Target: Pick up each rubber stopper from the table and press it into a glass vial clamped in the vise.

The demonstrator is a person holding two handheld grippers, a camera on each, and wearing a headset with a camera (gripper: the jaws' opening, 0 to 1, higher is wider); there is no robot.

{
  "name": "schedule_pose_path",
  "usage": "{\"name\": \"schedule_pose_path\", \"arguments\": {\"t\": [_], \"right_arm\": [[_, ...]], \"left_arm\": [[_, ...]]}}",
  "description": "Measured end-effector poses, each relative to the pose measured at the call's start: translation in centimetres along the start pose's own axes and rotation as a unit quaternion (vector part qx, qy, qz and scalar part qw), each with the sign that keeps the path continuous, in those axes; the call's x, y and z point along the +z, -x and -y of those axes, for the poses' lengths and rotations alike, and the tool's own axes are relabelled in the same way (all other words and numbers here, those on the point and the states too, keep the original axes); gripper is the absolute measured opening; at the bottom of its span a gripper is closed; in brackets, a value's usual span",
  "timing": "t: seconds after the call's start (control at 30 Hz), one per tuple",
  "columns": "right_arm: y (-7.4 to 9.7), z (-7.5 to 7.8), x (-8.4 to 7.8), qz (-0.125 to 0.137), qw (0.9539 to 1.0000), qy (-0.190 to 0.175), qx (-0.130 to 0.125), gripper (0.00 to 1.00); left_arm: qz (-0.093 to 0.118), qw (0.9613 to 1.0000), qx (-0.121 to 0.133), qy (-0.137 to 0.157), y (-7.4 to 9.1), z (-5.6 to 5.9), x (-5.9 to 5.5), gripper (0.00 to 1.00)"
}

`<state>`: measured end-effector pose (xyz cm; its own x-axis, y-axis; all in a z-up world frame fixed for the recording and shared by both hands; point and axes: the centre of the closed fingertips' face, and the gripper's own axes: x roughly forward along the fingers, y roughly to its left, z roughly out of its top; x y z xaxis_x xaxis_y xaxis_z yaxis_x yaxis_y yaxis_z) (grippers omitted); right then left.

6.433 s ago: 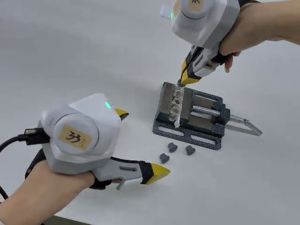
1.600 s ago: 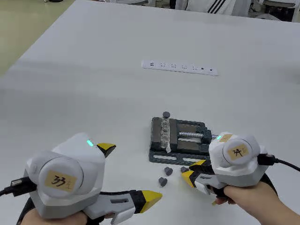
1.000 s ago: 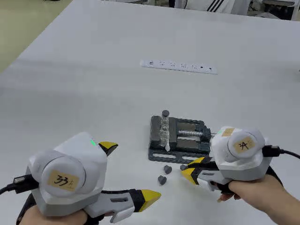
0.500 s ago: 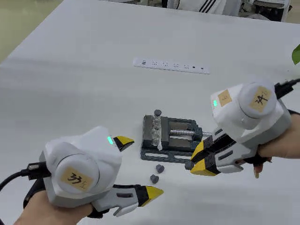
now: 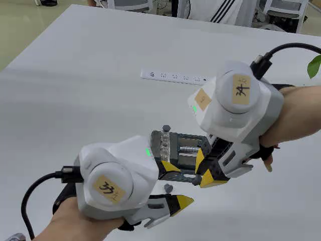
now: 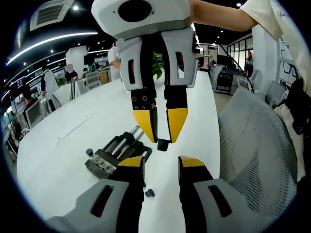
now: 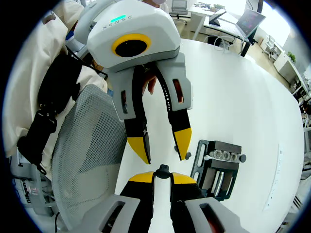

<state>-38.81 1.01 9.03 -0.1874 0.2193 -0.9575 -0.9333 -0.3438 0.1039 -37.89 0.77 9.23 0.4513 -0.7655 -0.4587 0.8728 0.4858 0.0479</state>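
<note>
Our right claw [image 7: 163, 178] is closed narrow on a rubber stopper [image 7: 163, 170], dark grey and matte, pinched at the very tips of the yellow pads; its rounded end pokes out past the tips, so its long axis runs along the jaws, and the rest of it is hidden between them; our left claw [image 6: 161, 165] stands wide and holds nothing, its tips facing the right claw's tips but apart from them; off to one side of the right claw's tips, on the smooth white table [image 5: 75, 75], sits the vise [image 7: 214, 170], dark cast metal with a bright threaded screw; a short row of clear glass vials [image 7: 222, 155] is clamped in it, mouths up, their count hard to make out; another dark stopper [image 7: 242, 158] sits at the row's end farthest from the right claw, and we cannot tell whether it is seated in a vial; a loose stopper [image 6: 150, 192] lies on the table, seen through the gap between the left claw's jaws; in the head view the left claw's white housing cuts off the vise's near corner.
</note>
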Motion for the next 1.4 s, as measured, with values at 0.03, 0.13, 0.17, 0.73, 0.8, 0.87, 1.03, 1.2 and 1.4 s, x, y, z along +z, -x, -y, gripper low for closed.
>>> {"name": "schedule_pose_path", "arguments": {"t": [0.03, 0.13, 0.17, 0.73, 0.8, 0.87, 1.03, 1.2, 1.4], "right_arm": [[0.0, 0.1, 0.0, -0.001, 1.0, 0.004, 0.001, 0.06], [-0.2, -0.2, 0.2, -0.01, 0.9999, 0.01, 0.007, 0.06], [-0.3, -0.1, 0.2, -0.011, 0.9998, 0.013, 0.01, 0.06], [-0.5, -0.6, 0.3, -0.013, 0.9996, 0.013, 0.022, 0.06], [-0.5, -0.6, 0.3, -0.014, 0.9995, 0.015, 0.022, 0.06], [-0.6, -0.7, 0.4, -0.012, 0.9996, 0.013, 0.021, 0.06], [-0.6, -0.7, 0.5, -0.01, 0.9996, 0.012, 0.023, 0.06], [-0.6, -0.7, 0.4, -0.007, 0.9996, 0.008, 0.025, 0.06], [-0.7, -0.8, 0.2, -0.009, 0.9996, 0.007, 0.027, 0.06]], "left_arm": [[0.001, 1.0, -0.001, -0.002, 0.0, 0.0, 0.1, 0.22], [0.001, 0.9999, -0.007, -0.01, 0.0, 0.1, 0.2, 0.16], [-0.001, 0.9999, -0.011, -0.012, 0.0, 0.2, 0.1, 0.14], [-0.017, 0.9983, -0.031, -0.047, -0.1, 0.8, -0.3, 0.05], [-0.015, 0.9984, -0.03, -0.044, -0.1, 0.7, -0.3, 0.05], [-0.015, 0.9987, -0.031, -0.038, -0.1, 0.7, -0.4, 0.05], [-0.014, 0.9989, -0.031, -0.032, -0.1, 0.7, -0.6, 0.04], [-0.014, 0.9992, -0.031, -0.023, -0.2, 0.8, -0.6, 0.04], [-0.016, 0.9988, -0.034, -0.031, -0.3, 0.9, -0.6, 0.05]]}}
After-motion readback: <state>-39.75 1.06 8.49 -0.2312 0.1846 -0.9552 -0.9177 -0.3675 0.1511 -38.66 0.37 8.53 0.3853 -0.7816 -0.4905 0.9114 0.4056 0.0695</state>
